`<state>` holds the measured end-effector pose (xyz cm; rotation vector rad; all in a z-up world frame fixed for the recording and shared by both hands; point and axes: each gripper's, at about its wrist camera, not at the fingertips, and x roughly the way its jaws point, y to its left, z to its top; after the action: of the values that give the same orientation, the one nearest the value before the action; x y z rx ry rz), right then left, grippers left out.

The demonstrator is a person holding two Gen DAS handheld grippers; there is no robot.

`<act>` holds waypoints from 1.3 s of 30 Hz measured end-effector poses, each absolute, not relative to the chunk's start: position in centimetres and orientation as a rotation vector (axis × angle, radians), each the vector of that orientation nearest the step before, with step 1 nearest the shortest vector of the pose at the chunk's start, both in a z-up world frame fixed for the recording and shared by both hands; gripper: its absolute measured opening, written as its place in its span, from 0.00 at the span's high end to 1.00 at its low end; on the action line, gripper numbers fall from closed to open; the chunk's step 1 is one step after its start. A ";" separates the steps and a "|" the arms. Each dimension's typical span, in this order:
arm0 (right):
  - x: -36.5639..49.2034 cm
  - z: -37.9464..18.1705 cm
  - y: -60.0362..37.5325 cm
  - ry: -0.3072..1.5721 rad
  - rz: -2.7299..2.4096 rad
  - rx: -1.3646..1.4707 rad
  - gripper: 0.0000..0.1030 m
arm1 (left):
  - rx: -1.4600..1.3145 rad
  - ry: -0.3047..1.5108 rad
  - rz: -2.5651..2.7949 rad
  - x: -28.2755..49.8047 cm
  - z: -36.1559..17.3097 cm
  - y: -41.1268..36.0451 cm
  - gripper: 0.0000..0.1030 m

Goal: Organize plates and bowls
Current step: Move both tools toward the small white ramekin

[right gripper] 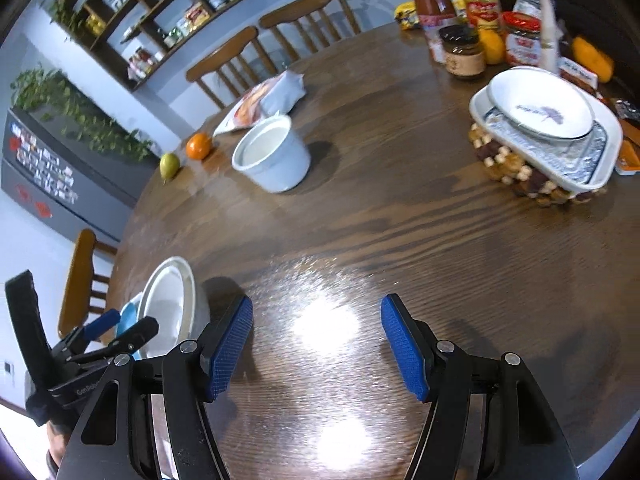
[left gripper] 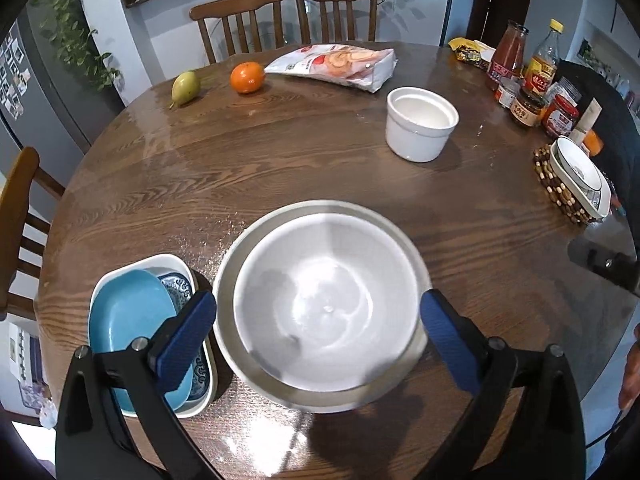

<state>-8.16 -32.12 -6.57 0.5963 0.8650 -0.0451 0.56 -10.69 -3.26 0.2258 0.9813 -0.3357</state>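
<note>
Two nested white bowls (left gripper: pixel 328 308) sit on the wooden table, between the open fingers of my left gripper (left gripper: pixel 318 312); the pads do not touch them. To their left a blue plate (left gripper: pixel 128 320) lies in a white rectangular dish (left gripper: pixel 176 264) with a blue pattern. A white pot-shaped bowl (left gripper: pixel 420 124) stands farther back, also in the right wrist view (right gripper: pixel 272 156). A round white plate (right gripper: pixel 540 100) rests in a rectangular dish (right gripper: pixel 600 152) on a beaded trivet (right gripper: pixel 504 168). My right gripper (right gripper: pixel 316 336) is open and empty over bare table. The nested bowls (right gripper: pixel 168 304) lie to its left.
A pear (left gripper: pixel 184 88), an orange (left gripper: pixel 247 77) and a snack bag (left gripper: pixel 336 64) lie at the far side. Jars and sauce bottles (left gripper: pixel 528 80) crowd the right edge. Wooden chairs (left gripper: pixel 288 16) stand behind the table.
</note>
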 end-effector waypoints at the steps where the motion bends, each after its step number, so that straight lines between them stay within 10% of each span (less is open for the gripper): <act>1: -8.5 -6.4 -32.5 0.853 -0.043 0.598 0.35 | 0.230 0.972 -0.334 0.4 -3.0 -10.9 0.01; 39: 0.3 8.8 -37.5 0.601 0.133 0.331 0.34 | 0.283 0.542 -0.226 5.0 13.5 -19.4 0.01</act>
<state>0.34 -37.53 8.82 0.3307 0.6012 0.1335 4.99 -19.44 13.48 0.2829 0.5415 -0.2260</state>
